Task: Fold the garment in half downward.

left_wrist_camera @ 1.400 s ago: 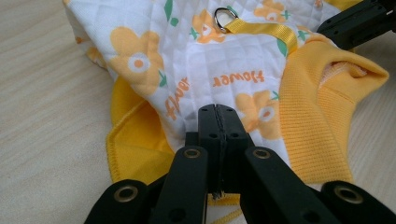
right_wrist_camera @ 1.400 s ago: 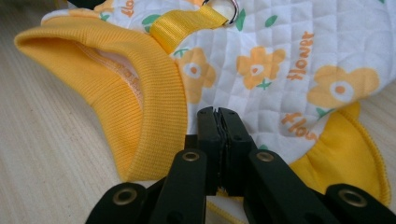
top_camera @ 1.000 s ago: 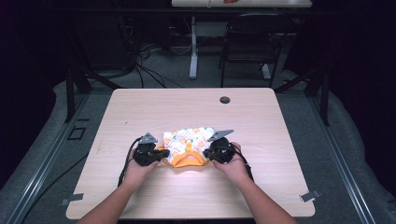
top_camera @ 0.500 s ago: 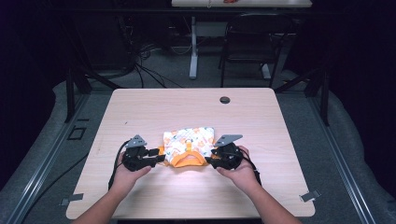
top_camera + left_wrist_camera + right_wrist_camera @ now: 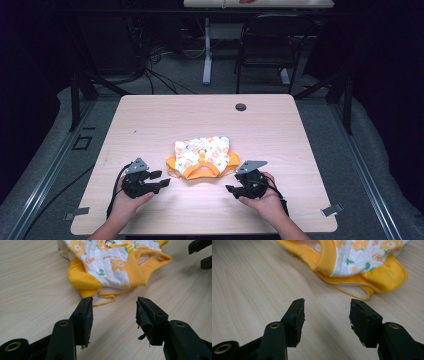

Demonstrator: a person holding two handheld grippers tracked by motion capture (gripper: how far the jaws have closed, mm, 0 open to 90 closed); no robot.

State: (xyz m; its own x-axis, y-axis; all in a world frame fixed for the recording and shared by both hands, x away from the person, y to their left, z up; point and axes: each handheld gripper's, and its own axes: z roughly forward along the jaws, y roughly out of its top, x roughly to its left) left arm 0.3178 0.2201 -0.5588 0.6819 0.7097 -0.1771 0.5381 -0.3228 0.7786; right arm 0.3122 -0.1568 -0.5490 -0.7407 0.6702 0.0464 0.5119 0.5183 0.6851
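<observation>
Garment lay on bench, left gripper and right gripper flanked it, fingers wide apart, empty.

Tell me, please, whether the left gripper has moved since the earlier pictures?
Yes. The left gripper has drawn back from the garment, toward the table's near edge, and its fingers now stand open, empty.

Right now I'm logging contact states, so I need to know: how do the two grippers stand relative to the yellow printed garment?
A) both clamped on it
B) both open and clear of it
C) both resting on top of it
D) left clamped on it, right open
B: the left gripper and the right gripper both show parted jaws over bare table, short of the garment.
</observation>
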